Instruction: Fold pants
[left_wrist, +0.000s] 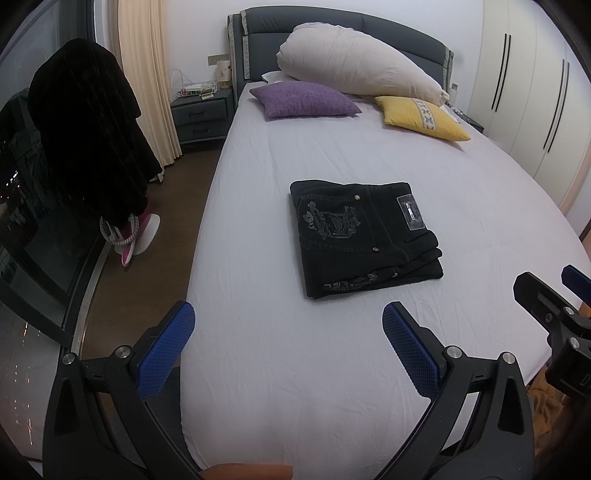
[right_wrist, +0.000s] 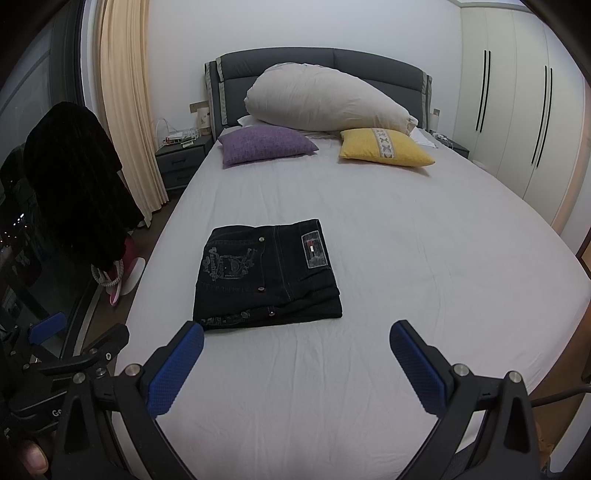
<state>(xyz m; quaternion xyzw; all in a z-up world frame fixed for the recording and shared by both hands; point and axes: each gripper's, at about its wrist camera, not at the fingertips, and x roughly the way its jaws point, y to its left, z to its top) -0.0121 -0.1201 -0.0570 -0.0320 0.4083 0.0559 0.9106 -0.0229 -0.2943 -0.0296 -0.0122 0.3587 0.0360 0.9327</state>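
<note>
**Folded pants lie on the bed, both claws empty**

Nearest, the left gripper (left_wrist: 288, 334) and the right gripper (right_wrist: 295, 354) hang over the white bed sheet (right_wrist: 406, 258), jaws spread wide, holding nothing. Beyond them, the black pants (left_wrist: 364, 236) lie folded into a compact stack, at 11 o'clock from the right gripper. Farther, at 12 o'clock, sit a purple cushion (right_wrist: 264, 147), a yellow cushion (right_wrist: 384, 147) and a large pale pillow (right_wrist: 325, 99).

White-sheeted bed (right_wrist: 406, 258). Purple cushion (right_wrist: 264, 147) and yellow cushion (right_wrist: 384, 147) lay near the head edge, large beige pillow (right_wrist: 325, 99) against the headboard (right_wrist: 280, 61). Nightstand (left_wrist: 201, 114), cream curtain (left_wrist: 147, 74) stood beside.
</note>
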